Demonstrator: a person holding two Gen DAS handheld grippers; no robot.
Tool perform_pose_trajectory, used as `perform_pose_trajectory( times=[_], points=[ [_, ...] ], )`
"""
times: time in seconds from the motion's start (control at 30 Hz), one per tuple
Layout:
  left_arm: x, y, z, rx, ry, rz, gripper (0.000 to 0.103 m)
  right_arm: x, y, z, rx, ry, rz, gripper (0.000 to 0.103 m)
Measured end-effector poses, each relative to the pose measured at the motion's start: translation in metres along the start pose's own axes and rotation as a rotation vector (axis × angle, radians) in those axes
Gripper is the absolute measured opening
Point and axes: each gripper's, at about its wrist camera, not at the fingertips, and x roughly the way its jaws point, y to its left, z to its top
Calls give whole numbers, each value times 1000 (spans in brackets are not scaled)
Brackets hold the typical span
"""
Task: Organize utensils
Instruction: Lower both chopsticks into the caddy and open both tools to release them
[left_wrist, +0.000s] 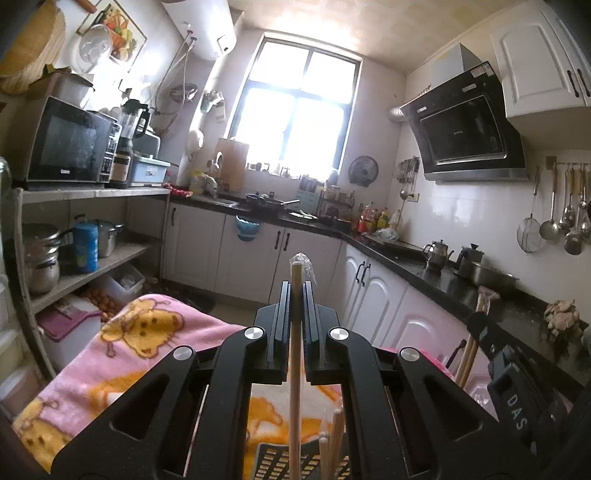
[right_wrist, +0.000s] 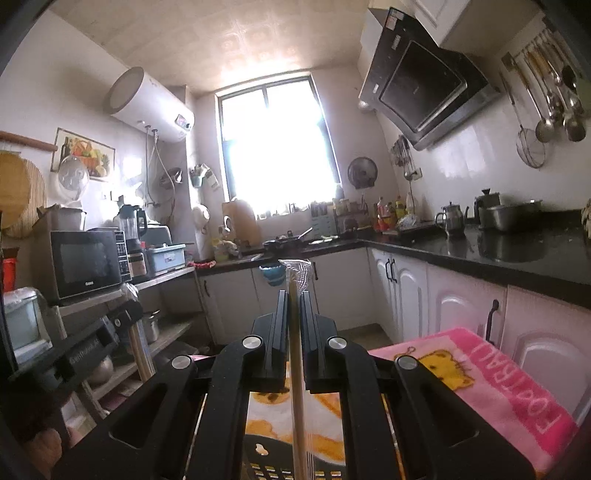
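Holding a wrapped pair of chopsticks (left_wrist: 295, 354) straight up, the left gripper (left_wrist: 295, 295) has its two black fingers pressed close on the wood. The stick runs right down the middle between the fingers, and its top pokes out past the tips, with a bit of clear plastic wrap (left_wrist: 303, 263) on the end. I think it is held upright like this so it can drop tip first into the holder.

Below this tool, near its back end, sits a black holder with holes (left_wrist: 280, 465). More wooden chopsticks (left_wrist: 330, 439) already stand in it, just beside the held one. The holder sits on a pink blanket with yellow cartoon animals (left_wrist: 147, 332), which lies under the tool.

The right gripper (right_wrist: 294, 297) does the same thing. Its fingers are squeezed nearly together on another wrapped chopstick pair (right_wrist: 297, 369), with clear wrap (right_wrist: 297, 271) sticking out above the tips. The same black holder (right_wrist: 266, 469) shows under this tool too.

Each tool can see the other one off to its side, also gripping sticks. Both tools point up and away toward the kitchen window (left_wrist: 295, 107), so the sticks stay tall and do not slip sideways.

It looks like the next job is lowering each stick into the holder and letting go.
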Motion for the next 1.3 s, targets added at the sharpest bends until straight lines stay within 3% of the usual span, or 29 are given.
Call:
perform_pose_trajectory(
  times=[0.3,0.47,1.3],
  points=[
    [7,7,-24,-8,45,-31,1,3,1,-31,-15,31,-33,7],
    [11,8,-34,-9,77,-50,1,-6,5,-36,-63,21,1,7],
    [14,12,-52,0,314,-113,1,-19,-3,-40,-13,239,59,10]
  ],
)
